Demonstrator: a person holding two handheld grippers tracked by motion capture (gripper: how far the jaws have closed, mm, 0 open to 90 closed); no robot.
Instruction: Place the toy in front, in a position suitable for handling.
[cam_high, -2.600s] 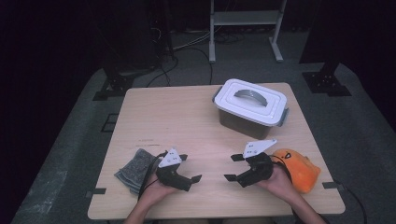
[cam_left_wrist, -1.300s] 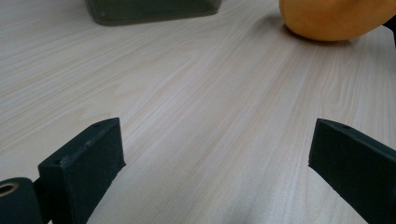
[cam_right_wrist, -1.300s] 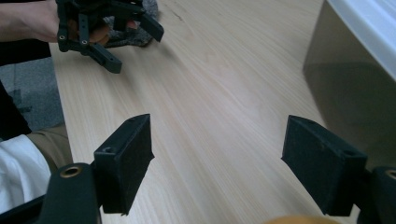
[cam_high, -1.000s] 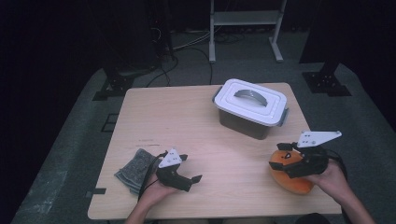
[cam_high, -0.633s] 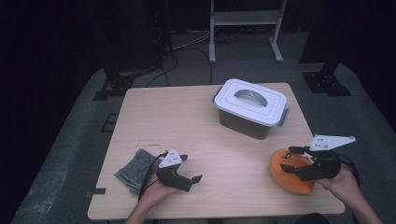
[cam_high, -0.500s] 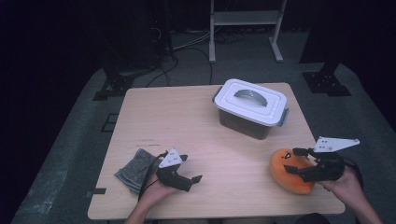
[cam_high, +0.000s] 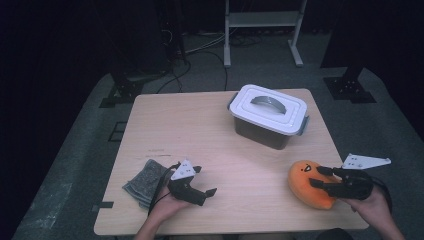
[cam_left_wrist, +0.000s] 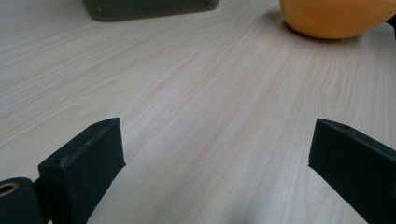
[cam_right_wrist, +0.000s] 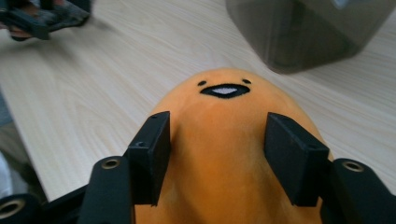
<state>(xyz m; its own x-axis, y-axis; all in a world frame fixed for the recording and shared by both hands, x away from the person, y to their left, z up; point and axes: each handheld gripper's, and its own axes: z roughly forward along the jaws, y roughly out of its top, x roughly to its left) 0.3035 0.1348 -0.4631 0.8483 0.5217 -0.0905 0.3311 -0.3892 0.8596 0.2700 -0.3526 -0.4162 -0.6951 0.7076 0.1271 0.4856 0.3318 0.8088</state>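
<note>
Lidded box (cam_high: 270, 116) on table (cam_high: 185, 130) (far side); grey cloth (cam_high: 142, 176) near edge.

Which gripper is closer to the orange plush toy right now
Right. The right gripper has its jaws on either side of the orange plush toy; the left gripper rests across the table, beside the grey cloth.

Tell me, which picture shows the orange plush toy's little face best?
The right gripper view: the orange plush toy sits close up, eyes and mouth clear. The high view shows it small near the table's right edge; the left gripper view catches just its orange underside.
</note>
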